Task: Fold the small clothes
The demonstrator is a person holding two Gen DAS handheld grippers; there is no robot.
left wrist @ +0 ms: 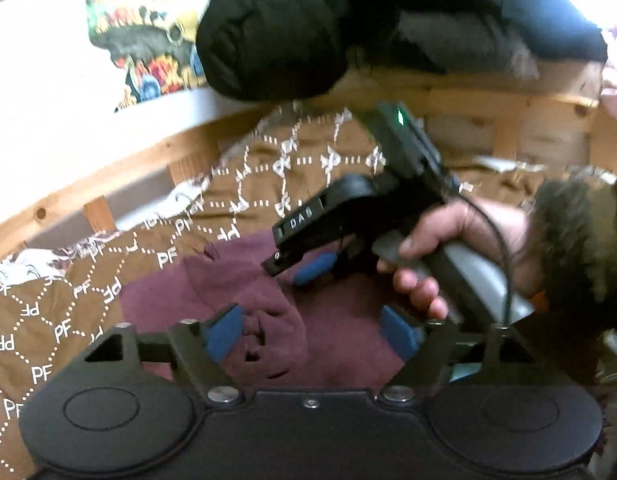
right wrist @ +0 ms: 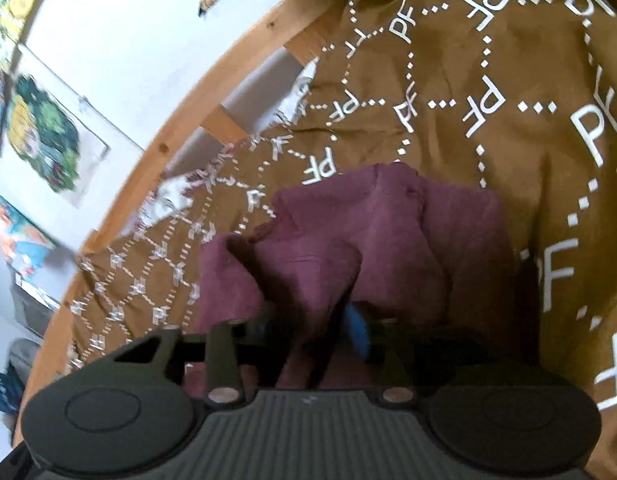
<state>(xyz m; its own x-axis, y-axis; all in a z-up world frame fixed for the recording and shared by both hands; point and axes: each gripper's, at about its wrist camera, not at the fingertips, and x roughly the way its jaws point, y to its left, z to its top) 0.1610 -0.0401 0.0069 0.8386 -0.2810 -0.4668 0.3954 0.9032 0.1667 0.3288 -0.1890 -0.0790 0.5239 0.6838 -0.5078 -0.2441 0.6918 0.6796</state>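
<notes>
A small maroon garment [left wrist: 328, 332] lies crumpled on a brown bedspread with white "PF" print [left wrist: 48, 320]. My left gripper [left wrist: 312, 332] is open, its blue pads [left wrist: 224, 332] spread over the garment's bunched middle, holding nothing. My right gripper [left wrist: 304, 270], held in a hand, shows further back in the left wrist view with its tips on the cloth. In the right wrist view the right gripper [right wrist: 316, 328] is shut on a fold of the maroon garment [right wrist: 388, 240], which drapes over its fingers; one blue pad [right wrist: 358, 332] shows.
A wooden bed rail [left wrist: 108, 176] runs along the far side of the bedspread [right wrist: 508, 80], with a white wall and colourful posters [right wrist: 44, 136] behind. A black padded jacket [left wrist: 308, 28] lies across the head of the bed.
</notes>
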